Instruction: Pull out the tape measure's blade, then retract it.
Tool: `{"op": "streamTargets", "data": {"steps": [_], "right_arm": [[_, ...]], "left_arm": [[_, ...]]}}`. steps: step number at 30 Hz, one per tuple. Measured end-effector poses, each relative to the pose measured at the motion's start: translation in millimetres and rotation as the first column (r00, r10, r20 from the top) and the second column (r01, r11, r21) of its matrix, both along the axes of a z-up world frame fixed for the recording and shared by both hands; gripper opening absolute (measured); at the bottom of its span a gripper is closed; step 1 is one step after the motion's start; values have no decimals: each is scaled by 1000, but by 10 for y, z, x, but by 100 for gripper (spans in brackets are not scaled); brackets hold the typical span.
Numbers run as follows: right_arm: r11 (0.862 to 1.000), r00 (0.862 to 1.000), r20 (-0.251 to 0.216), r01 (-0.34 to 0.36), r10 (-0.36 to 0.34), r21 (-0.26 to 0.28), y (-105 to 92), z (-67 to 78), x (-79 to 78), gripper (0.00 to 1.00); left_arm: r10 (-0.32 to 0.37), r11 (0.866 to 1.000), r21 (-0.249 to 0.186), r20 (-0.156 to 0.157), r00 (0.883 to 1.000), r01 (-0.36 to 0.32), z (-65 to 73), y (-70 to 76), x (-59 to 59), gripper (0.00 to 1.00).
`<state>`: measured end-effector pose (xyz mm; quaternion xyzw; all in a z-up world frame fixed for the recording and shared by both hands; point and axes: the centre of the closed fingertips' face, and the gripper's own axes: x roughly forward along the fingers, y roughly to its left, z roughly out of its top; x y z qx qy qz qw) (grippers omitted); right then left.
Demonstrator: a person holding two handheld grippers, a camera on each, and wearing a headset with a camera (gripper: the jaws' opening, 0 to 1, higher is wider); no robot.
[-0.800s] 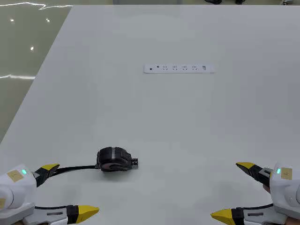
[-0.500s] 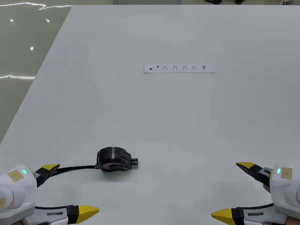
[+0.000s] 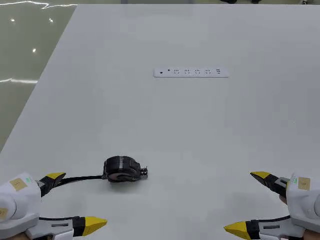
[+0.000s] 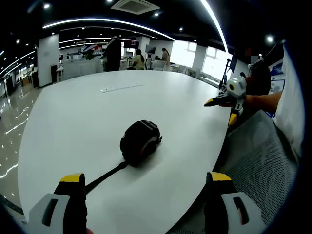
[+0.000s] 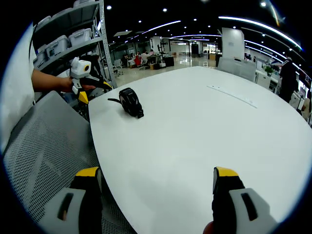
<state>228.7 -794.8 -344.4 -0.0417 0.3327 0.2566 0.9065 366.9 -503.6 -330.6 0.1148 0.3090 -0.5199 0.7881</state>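
A black tape measure (image 3: 123,170) lies on the white table (image 3: 190,125) near its front edge, its black wrist strap (image 3: 80,178) trailing left. Its blade is wound in. My left gripper (image 3: 77,202) stands open at the bottom left, a short way in front of the strap's end, touching nothing. My right gripper (image 3: 247,204) stands open at the bottom right, well apart from the tape measure. In the left gripper view the tape measure (image 4: 140,141) sits ahead between the jaws of the left gripper (image 4: 145,187), and the right gripper (image 4: 224,109) shows far right. The right gripper view has the tape measure (image 5: 130,101) far off.
A white power strip (image 3: 191,73) lies flat further back on the table. The table's left edge (image 3: 35,97) drops to a glossy floor. A grey mesh chair seat (image 5: 44,156) sits just off the table's front edge.
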Motion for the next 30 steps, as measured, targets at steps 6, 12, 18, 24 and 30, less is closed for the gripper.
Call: {"op": "streamTargets", "data": {"steps": [6,12,18,24,30], "right_arm": [[1000,1000,-3,-12,12,1,15,-11,40,95],[1000,1000,-1,-24,24,4,53,-9,86,94],[999,999,-6,-40,40,12,97,-30,125,93],[998,998,-1,-62,62,21,154,-32,186,90],[996,996,2,-92,92,21,223,-53,264,87]], "left_arm": [[-13,1000,3,1,1000,13,-1,-26,25,100],[-34,999,7,6,999,34,9,-77,50,99],[-61,998,12,9,998,61,-8,-132,71,99],[-105,994,24,10,994,105,-30,-199,81,97],[-151,988,47,20,988,150,-59,-260,109,95]]}}
